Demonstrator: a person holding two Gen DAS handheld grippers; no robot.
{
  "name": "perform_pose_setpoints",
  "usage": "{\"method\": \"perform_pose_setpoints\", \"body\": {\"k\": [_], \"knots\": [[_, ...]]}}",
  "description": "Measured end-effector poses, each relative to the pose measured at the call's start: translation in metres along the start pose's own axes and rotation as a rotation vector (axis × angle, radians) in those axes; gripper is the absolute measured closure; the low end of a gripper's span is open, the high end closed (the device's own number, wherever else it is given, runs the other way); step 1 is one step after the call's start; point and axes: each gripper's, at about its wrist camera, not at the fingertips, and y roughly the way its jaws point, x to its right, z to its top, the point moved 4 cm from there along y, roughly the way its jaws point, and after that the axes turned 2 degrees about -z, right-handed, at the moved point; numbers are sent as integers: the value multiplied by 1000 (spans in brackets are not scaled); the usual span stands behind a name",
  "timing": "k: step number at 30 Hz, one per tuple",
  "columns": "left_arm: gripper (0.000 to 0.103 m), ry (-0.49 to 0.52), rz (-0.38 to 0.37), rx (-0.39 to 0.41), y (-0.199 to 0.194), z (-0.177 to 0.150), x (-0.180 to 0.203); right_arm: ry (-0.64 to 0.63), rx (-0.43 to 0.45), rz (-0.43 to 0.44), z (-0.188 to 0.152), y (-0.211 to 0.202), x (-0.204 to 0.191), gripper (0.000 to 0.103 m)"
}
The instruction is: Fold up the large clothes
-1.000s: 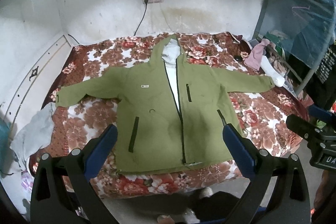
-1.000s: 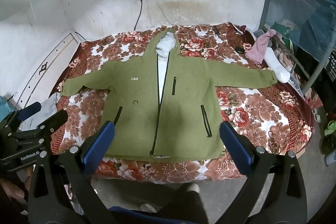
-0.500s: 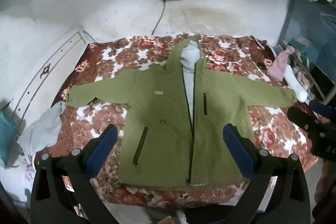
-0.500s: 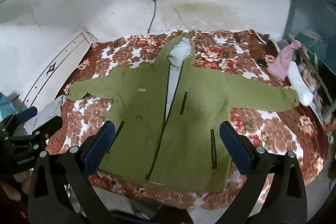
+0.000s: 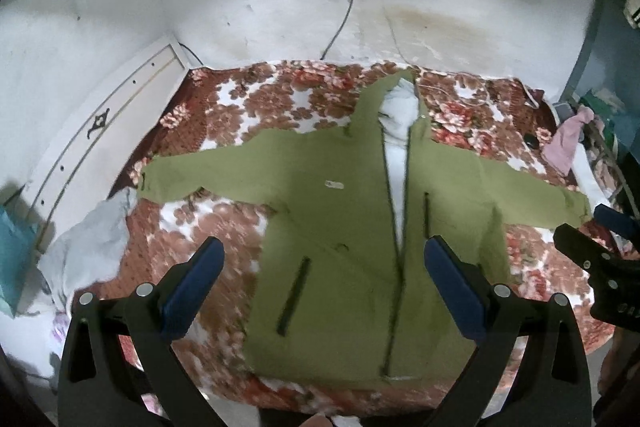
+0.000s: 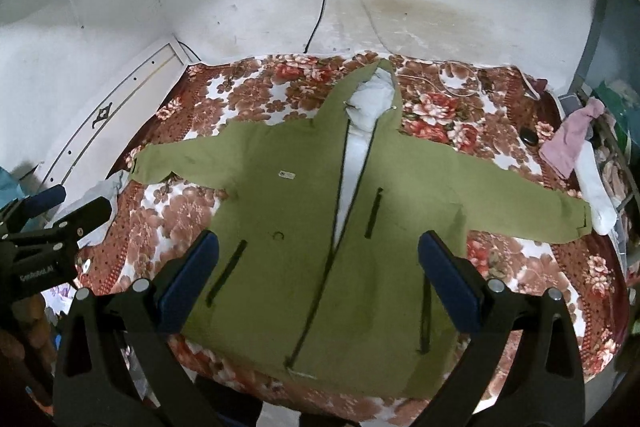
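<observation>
Left wrist view
Jacket: an olive green jacket is seen spread flat, front up, on a floral bedspread, filling the centre of the frame; the hood points to the upper centre and the sleeves reach out to the left and right.
Left gripper: the left gripper is held at the lower centre with its blue-padded fingers set wide apart; nothing is clamped. The jacket's lower body is framed between the fingers, and no contact is seen.
Right gripper: the right gripper is caught only at the right edge, beside the right sleeve cuff; whether it is apart or together cannot be told from this view.
Writing: a small white chest label is noted on the jacket; its text is too blurred to read.
Surroundings: a grey cloth lies at the left edge of the bed.

Right wrist view
Jacket: the jacket is again seen flat at the centre, part unzipped, with a pale lining showing at the hood.
Right gripper: the right gripper is at the lower centre, fingers wide apart and holding nothing; the hem lies between them, apart from the pads.
Left gripper: the left gripper enters at the left edge, near the left sleeve cuff. White lettering is printed on its body, too small to read with certainty.
Writing: the chest label is visible, text illegible.
Surroundings: a pink cloth hangs at the right edge.
</observation>
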Motion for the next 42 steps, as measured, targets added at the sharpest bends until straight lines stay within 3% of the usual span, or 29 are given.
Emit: {"method": "perform_pose_setpoints", "body": {"k": [14,18,22,26,30,34,36,42], "knots": [[5,-15,-12,-101,93,52,-186,-15,-71,-30,74,109,-150,5],[5,-37,-49,-122,117,60,-232,-41,-104,-39,82,141,-193,5],[5,-37,-37,-115,148,68,-275,-70,-152,-62,82,180,-222,5],[5,-126,-102,-160,214,54,-327,-105,-211,-78,76,229,-249,5],[5,-174,-91,-185,273,32,-364,-146,-232,-80,75,282,-276,5],[5,-316,-152,-200,338,9,-408,-210,-247,-96,66,347,-295,5],[5,-442,-198,-192,372,-7,-441,-216,-261,-101,59,380,-301,5],[5,-613,-126,-151,447,-42,-521,-246,-279,-119,34,458,-313,5]]}}
